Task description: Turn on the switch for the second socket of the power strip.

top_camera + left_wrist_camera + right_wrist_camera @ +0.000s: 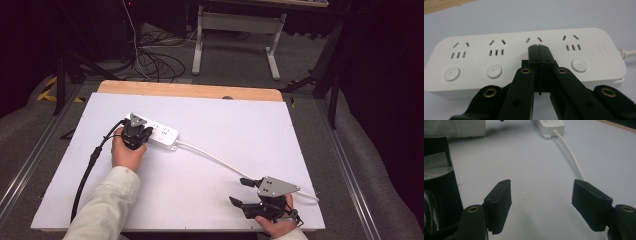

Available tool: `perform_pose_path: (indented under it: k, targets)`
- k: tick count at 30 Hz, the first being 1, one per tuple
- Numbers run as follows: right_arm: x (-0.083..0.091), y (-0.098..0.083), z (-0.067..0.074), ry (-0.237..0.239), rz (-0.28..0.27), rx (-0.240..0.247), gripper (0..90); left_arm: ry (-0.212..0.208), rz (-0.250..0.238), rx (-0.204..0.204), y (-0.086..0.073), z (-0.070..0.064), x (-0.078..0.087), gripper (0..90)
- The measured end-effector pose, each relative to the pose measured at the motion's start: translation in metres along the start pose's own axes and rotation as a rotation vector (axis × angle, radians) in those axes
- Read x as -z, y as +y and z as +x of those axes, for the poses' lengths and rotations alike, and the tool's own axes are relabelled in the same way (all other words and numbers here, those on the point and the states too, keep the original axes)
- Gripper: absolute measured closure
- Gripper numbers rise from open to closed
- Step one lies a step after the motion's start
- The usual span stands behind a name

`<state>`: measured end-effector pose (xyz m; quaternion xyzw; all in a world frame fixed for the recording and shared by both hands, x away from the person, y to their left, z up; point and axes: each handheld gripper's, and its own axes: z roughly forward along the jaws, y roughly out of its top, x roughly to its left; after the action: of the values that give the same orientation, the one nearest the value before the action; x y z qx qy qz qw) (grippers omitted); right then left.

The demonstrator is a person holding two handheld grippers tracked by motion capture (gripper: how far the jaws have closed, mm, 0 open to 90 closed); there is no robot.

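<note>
White-topped table [210, 165]; white power strip [161, 134] lying flat near left, its cord [215, 159] trailing right.

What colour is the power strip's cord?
White, like the power strip itself; the cord shows best in the right gripper view.

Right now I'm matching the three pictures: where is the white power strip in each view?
High view: power strip left of centre on the white table, under the left gripper.
Left gripper view: strip spans the frame; shut jaws over its third outlet.
Right gripper view: its cable end at top.
Shared landmark: white cable.
</note>
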<state>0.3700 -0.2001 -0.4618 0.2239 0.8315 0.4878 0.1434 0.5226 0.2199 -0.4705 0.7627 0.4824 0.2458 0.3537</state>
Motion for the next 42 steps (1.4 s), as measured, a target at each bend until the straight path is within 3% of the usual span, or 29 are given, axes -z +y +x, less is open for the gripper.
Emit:
perform_pose_path:
  k: [4,7,18,25,28,34,38,42]
  targets:
    - [0.000,0.000,0.000,0.000,0.002,-0.003,32.4,0.017,-0.001,-0.029,0.000,-0.003,0.000,90.0]
    - [-0.001,-0.001,-0.001,0.000,0.000,-0.006,32.4,0.000,-0.002,-0.013,0.000,-0.003,-0.001,90.0]
    - [0.000,-0.001,-0.001,0.002,-0.001,-0.007,32.4,0.001,0.014,0.016,0.002,-0.003,-0.001,90.0]
    - [0.000,-0.001,-0.001,0.004,0.000,-0.006,32.4,0.023,0.020,0.004,0.003,-0.005,-0.003,90.0]
    - [-0.001,-0.001,-0.001,0.006,-0.001,-0.006,32.4,0.014,0.031,0.023,0.004,-0.003,-0.003,90.0]
    - [0.000,-0.001,-0.001,0.005,0.000,-0.007,32.4,0.034,0.031,0.004,0.004,-0.005,-0.003,90.0]
    - [0.001,-0.001,-0.001,0.003,-0.008,-0.008,32.4,-0.009,0.019,0.049,0.005,0.000,-0.002,90.0]
    - [0.000,-0.001,-0.001,0.003,-0.004,-0.010,32.4,-0.061,0.005,0.143,0.007,0.010,0.004,90.0]
